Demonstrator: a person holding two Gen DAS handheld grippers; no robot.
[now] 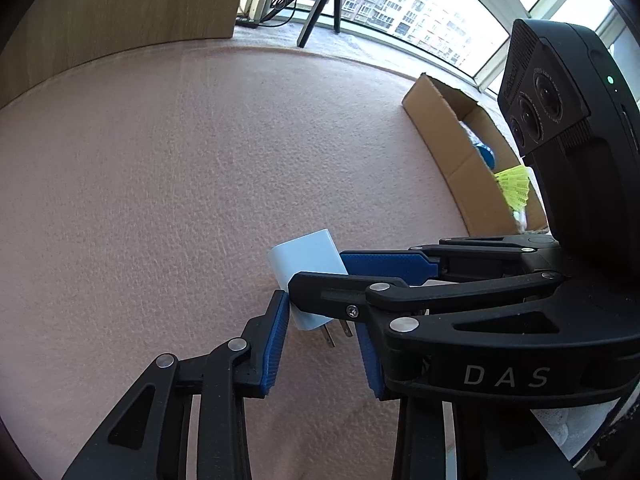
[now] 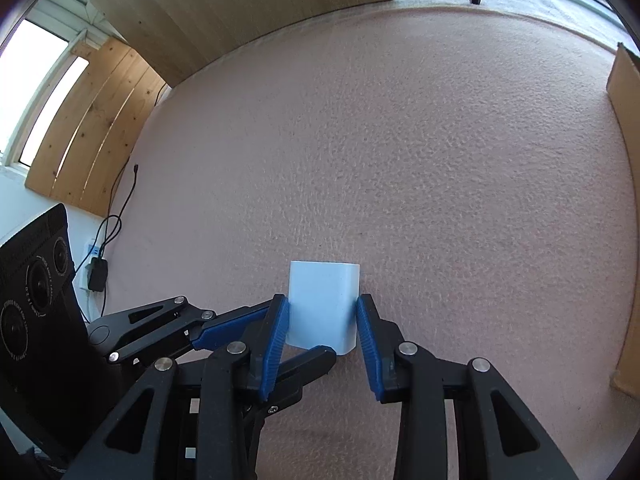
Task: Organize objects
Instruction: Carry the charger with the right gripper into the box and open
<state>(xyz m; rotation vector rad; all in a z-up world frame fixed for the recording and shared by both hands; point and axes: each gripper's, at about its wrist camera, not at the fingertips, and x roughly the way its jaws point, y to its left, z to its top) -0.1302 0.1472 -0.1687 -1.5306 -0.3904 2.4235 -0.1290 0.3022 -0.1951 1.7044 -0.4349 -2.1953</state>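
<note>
A white wall charger (image 1: 306, 258) with two metal prongs is held above the pink carpet. In the right wrist view the charger (image 2: 324, 306) sits between the blue pads of my right gripper (image 2: 322, 322), which is shut on its sides. In the left wrist view the right gripper (image 1: 316, 274) comes in from the right and grips the charger. My left gripper (image 1: 322, 336) is open around the prong end, its left pad (image 1: 276, 344) close to the charger's body. Whether it touches is unclear.
An open cardboard box (image 1: 452, 136) stands at the right on the carpet, holding a yellow shuttlecock (image 1: 514, 190) and a blue item. Its edge shows in the right wrist view (image 2: 626, 184). A wooden panel (image 2: 224, 12), a tripod (image 1: 320, 4) and a power strip with cables (image 2: 96, 268) lie around the carpet's edges.
</note>
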